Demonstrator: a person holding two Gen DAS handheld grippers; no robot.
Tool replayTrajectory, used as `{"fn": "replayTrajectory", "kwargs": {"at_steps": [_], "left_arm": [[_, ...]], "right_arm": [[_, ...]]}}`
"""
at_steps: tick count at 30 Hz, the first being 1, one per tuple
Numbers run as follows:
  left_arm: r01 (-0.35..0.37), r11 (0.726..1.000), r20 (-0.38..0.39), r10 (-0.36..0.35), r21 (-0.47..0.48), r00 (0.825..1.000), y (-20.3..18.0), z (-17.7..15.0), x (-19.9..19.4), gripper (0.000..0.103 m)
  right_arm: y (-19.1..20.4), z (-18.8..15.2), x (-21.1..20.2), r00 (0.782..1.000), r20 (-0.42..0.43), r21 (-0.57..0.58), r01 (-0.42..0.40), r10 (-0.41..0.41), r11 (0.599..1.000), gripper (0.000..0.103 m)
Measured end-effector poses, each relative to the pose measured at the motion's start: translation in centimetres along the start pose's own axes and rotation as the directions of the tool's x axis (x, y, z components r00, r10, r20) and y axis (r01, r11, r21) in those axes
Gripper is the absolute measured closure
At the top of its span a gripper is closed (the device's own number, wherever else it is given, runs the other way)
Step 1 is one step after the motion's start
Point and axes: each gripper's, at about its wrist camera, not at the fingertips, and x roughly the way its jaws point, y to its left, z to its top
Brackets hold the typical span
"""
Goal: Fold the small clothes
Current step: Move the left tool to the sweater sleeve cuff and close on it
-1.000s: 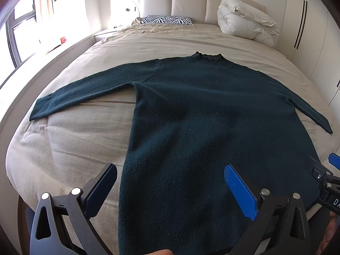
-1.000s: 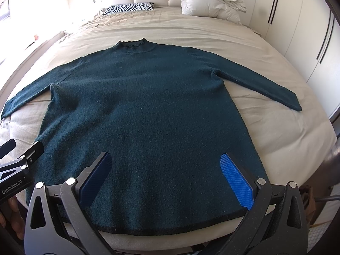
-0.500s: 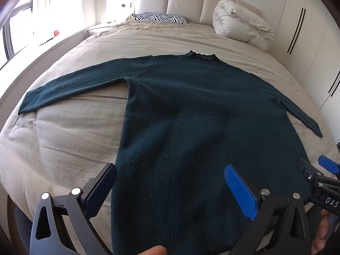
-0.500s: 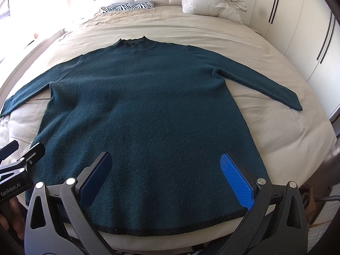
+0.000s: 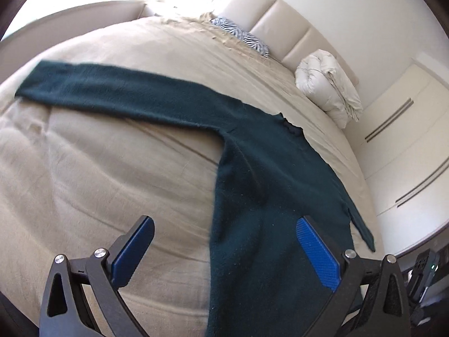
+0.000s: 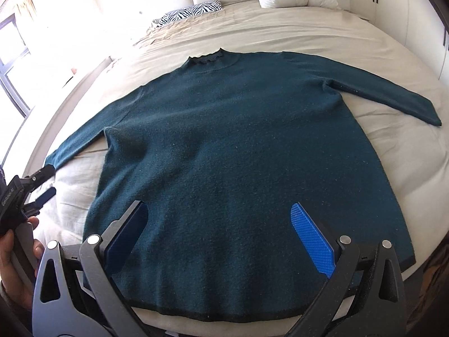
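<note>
Dark teal sweater (image 6: 238, 140) spread flat on beige bed (image 6: 322, 33), sleeves out. Left gripper (image 5: 224, 248) and right gripper (image 6: 219, 231) both gaping wide, holding nothing. No containers seen.

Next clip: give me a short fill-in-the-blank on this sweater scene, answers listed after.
1. The dark green sweater lies spread flat on the ___.
2. Both sleeves are stretched ___ from the body, not folded in.
3. The left gripper and the right gripper both have their jaws ___.
4. The pillow near the headboard has a ___ print.

Answers: bed; outward; open; zebra
</note>
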Motion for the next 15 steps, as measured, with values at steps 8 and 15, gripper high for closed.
{"fn": "replayTrajectory", "kwargs": {"at_steps": [8,15], "left_arm": [[0.071,0.964,0.167,-0.028,-0.256,0.985,9.4,4.5,-2.0,0.01],[0.157,0.824,0.319,0.03,-0.544,0.947,19.4,8.5,-3.1,0.021]], "right_arm": [[1.1,1.3,1.4,0.998,-0.035,-0.008,-0.053,0.052,0.999,0.001],[2.6,2.2,3.0,0.997,-0.049,-0.045,-0.062,0.06,0.997,0.013]]}}
